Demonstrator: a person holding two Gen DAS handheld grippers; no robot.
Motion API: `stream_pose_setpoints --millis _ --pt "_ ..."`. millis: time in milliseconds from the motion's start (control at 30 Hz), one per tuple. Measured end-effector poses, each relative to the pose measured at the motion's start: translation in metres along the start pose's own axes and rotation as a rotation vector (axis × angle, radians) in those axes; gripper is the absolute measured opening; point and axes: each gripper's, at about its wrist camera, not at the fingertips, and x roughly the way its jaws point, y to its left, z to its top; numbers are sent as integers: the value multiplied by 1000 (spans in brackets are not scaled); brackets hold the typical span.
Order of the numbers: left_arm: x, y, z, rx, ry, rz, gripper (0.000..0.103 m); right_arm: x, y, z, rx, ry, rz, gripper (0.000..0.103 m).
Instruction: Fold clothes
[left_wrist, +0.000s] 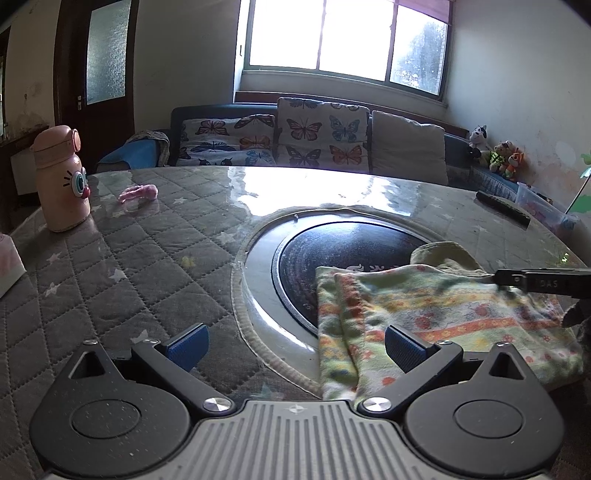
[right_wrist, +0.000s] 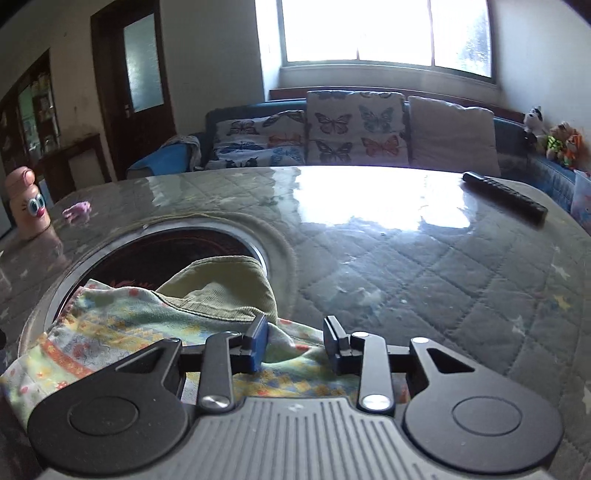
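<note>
A living room with a bright window and a sofa carrying butterfly-print cushions forms the background. The work surface is a table with a grey quilted cover under a glossy clear sheet and a dark round inset at its centre.

The patterned garment, a soft printed knit with an olive ribbed collar, lies bunched at the near right of the inset and partly overlaps it.

Left tongs: wide open, holding nothing. The right finger hovers over the near-left edge of the garment; the left finger stands over the bare table.

Right tongs: partly closed, with a fold of cloth rising in the gap just below the collar. The pads do not appear to press on it yet, though the view is too low to be sure.

Handling: the fabric is light, limp and non-fragile. It will drape and stretch, and may slide on the glossy sheet. Grip at hems, seams or the ribbed collar, where the layers are thicker; pinch both layers of an edge to prevent one layer peeling away. A pink bottle and a remote control stand well apart from the garment.
</note>
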Motion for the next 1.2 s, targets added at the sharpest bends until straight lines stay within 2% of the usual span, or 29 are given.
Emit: stream_pose_setpoints --millis 100,200,400,500,633,767,933,1000,1133,1200 --pt "1 1 1 -1 -2 5 102 -13 -1 1 -4 -12 10 32" --pt "2 3 4 -2 -3 16 101 -26 12 2 -60 -29 39 33" --pt "5 18 16 -33 9 39 88 -42 65 0 -224 -19 201 33" --pt "6 23 20 -44 15 42 87 -48 106 -8 -342 5 314 33" --pt "8 27 23 -73 33 21 87 -50 149 -20 -472 31 411 33" --pt "14 30 26 -116 57 -10 87 -48 183 -31 -587 51 462 35" --pt "21 29 30 -150 78 -63 89 -40 207 -44 -682 65 442 38" --pt "25 26 30 -157 94 -80 89 -39 208 -47 -687 51 418 34" --pt "34 23 29 -198 131 -113 91 -43 201 -41 -628 41 430 13" --pt "37 23 29 -241 154 -146 91 -49 195 -35 -587 25 446 11"
